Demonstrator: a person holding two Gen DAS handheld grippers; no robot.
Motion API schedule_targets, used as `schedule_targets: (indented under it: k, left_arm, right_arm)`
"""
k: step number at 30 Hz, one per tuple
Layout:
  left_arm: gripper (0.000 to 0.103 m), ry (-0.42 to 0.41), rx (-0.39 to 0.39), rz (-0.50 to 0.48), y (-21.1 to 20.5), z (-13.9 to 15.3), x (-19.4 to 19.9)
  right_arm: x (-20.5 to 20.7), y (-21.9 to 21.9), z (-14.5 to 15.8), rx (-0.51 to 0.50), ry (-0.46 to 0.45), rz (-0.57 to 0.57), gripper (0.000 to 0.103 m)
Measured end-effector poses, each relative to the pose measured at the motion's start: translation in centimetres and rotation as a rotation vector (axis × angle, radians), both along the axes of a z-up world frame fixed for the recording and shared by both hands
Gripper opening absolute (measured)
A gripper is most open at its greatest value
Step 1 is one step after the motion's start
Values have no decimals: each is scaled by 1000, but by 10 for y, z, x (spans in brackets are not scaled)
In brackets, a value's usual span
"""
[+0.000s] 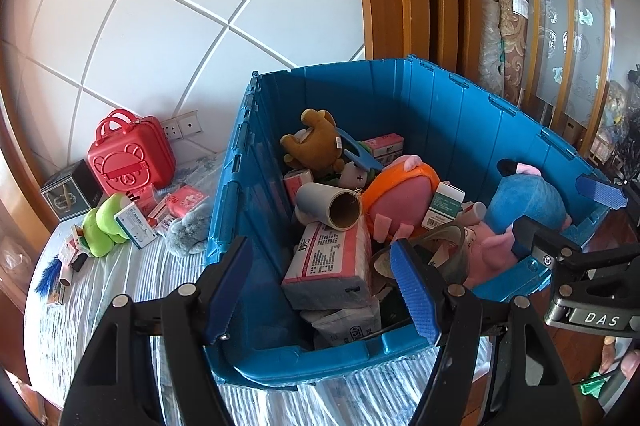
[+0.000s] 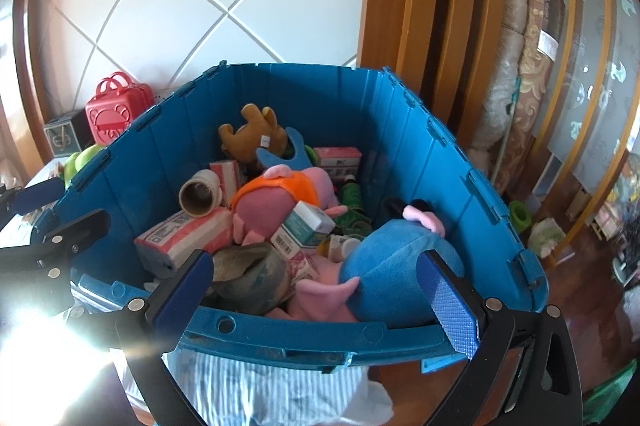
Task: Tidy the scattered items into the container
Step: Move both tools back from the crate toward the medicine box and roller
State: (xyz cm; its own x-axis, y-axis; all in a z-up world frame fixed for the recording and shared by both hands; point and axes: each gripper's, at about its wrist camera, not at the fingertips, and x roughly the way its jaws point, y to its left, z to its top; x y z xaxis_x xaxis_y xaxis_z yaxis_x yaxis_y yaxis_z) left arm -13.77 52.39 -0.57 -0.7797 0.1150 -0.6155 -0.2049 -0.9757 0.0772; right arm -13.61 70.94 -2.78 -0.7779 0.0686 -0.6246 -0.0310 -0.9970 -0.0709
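Left wrist view first: far to the left I see a red toy case (image 1: 130, 154) by the wall, with a black box (image 1: 72, 195) beside it. Near them lie a green plush (image 1: 102, 226), some small medicine boxes (image 1: 136, 232) and a grey furry thing (image 1: 188, 232), all on the striped bed cover (image 1: 104, 290). They are outside the blue bin (image 1: 240, 194).

My left gripper (image 1: 320, 294) is over the near edge of the bin. Its fingers (image 1: 228, 286) are apart and hold nothing.

Inside the bin I see a brown bear (image 1: 316, 142), a cardboard tube (image 1: 332, 206), a pink and white pack (image 1: 332, 262), an orange and pink plush (image 1: 400, 198) and a blue plush (image 1: 528, 202).

On the right, my right gripper (image 2: 316, 294) is over the bin's near edge too. Its fingers (image 2: 452, 306) are wide apart and empty. The blue plush lies just under them.
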Motion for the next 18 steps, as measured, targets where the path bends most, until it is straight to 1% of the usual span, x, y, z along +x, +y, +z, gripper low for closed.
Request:
schedule_targets:
  k: [5,10,14,18]
  left_arm:
    - [71,9,11,-3,-10,1,8]
    - [71,21,21,-2,-29,3,18]
    - [71,47,37,6,-55,8,27]
    - [71,70,55,10,-94,12,37]
  right_arm:
    - [4,-10,2,0,0,12,103]
    - [8,-28,3,1,0,22,103]
    - [15,-49,8,-7,21,29,103]
    - [24,-84,17,-9,56,28,103]
